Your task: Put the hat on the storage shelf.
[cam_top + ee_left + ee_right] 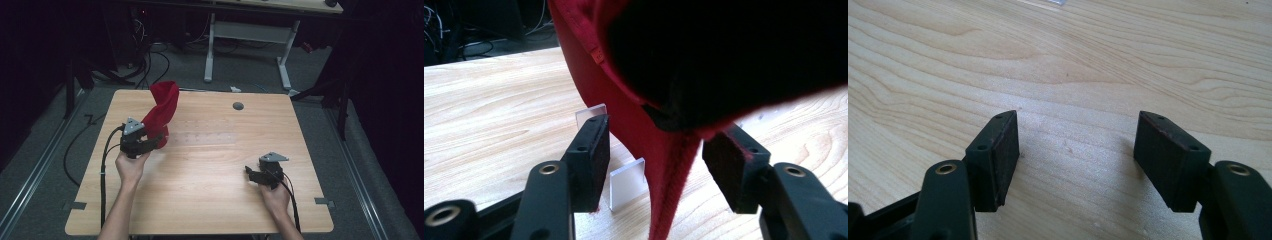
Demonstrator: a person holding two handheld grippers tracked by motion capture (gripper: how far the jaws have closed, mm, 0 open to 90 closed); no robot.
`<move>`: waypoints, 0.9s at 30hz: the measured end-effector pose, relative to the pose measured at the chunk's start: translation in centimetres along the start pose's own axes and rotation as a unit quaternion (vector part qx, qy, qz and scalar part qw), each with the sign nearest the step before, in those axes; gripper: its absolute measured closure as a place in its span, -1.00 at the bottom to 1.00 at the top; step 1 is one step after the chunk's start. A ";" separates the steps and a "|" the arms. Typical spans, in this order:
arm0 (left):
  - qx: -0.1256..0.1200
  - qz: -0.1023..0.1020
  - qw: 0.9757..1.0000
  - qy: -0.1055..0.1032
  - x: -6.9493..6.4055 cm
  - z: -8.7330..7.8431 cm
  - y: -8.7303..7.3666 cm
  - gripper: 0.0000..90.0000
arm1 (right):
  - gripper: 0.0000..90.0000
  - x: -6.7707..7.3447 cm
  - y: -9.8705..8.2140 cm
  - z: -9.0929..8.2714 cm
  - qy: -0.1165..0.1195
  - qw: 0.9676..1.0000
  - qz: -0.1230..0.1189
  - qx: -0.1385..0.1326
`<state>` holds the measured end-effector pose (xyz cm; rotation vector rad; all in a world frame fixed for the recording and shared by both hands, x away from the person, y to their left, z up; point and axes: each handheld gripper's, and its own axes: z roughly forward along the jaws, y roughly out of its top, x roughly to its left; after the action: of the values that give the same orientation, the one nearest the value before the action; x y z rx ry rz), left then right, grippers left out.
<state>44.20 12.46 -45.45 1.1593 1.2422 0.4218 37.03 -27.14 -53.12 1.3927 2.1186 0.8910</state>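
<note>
Light wood-grain table (210,200) with rounded corners, standing on grey carpet floor (50,165).

Red cloth (162,112) stands bunched up at upper left of the tabletop, its base on the wood. A row of small clear plastic pieces (207,136) lies across the middle, just right of the cloth; in the left gripper view two clear upright tabs (626,182) stand on the wood beside the cloth's lower edge. Round grey cable grommet (238,106) sits near the top edge, right of centre. Grey tape patches (324,201) sit at the lower right and lower left edges.
</note>
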 end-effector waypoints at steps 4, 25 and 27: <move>-0.006 -0.004 1.000 -0.001 -0.1 -0.5 0.2 -0.03 | -0.23 0.0 0.0 0.0 0.000 1.000 0.000 0.000; -0.002 0.003 1.000 0.005 -0.1 -2.6 0.4 -0.10 | -0.22 0.0 0.0 0.0 0.000 1.000 0.000 0.000; -0.002 0.005 1.000 0.004 -0.2 -2.8 0.3 -0.10 | -0.22 0.0 0.0 0.0 0.000 1.000 0.000 0.000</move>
<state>41.76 13.69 -44.80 1.1620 1.2429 0.4359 37.02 -27.13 -53.12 1.3934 2.1183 0.8912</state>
